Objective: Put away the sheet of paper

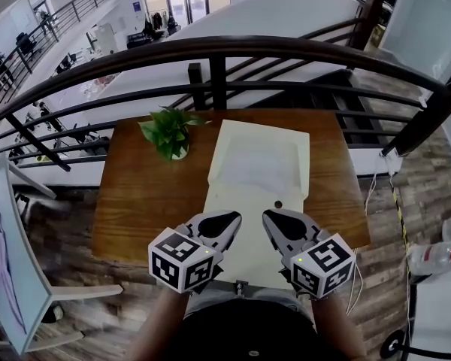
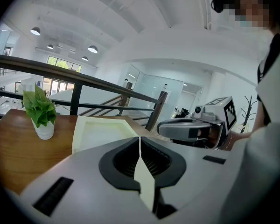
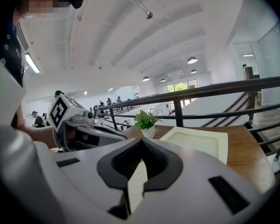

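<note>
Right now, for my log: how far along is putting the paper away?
Done: left gripper and right gripper are shut on the near edge of the sheet of paper. In hand: holding it by the cream folder on the table. Left: getting it inside; not shown finished.

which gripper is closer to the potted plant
The left gripper; the potted plant stands far left on the table, away from the right gripper.

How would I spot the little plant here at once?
Find the wooden table beside the dark railing. Near its far edge, left of the large cream envelope, stands the potted plant: the only green, leafy, upright thing there, in a small white pot.
</note>
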Demonstrator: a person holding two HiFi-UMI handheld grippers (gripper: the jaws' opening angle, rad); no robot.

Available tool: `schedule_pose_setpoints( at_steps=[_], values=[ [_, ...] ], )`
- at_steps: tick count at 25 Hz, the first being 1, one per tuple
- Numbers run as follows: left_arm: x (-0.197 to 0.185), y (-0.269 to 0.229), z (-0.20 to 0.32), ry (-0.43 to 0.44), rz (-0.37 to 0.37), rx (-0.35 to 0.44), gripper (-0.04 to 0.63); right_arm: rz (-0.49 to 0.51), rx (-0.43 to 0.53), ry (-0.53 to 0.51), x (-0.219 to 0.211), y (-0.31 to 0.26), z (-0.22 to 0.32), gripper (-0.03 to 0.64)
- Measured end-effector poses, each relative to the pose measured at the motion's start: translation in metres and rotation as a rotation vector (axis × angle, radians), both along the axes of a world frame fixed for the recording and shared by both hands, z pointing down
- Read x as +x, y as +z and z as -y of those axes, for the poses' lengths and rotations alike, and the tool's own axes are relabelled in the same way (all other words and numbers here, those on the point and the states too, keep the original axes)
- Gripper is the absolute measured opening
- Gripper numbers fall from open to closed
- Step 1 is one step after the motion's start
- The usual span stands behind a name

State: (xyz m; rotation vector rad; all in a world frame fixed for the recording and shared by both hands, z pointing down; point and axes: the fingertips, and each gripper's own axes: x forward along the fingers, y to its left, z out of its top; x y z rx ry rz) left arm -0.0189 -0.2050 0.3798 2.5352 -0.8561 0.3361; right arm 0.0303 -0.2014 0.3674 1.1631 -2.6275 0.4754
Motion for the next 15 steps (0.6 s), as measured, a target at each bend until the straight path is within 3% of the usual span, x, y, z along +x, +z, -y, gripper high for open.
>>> schedule_pose_setpoints(
  at_steps=[6,15],
  values=[
    [-0.001,0.005,-0.005,-0.001,-0.026,-0.027,0.023,-0.012,0.041,0.009,-0.001,-0.003,-0.001,0.025],
    [0.000,0.012,-0.006,-0.003,-0.017,-0.034,0.023,0.004,0.029,0.009,0.000,-0.003,-0.001,0.026]
  ],
)
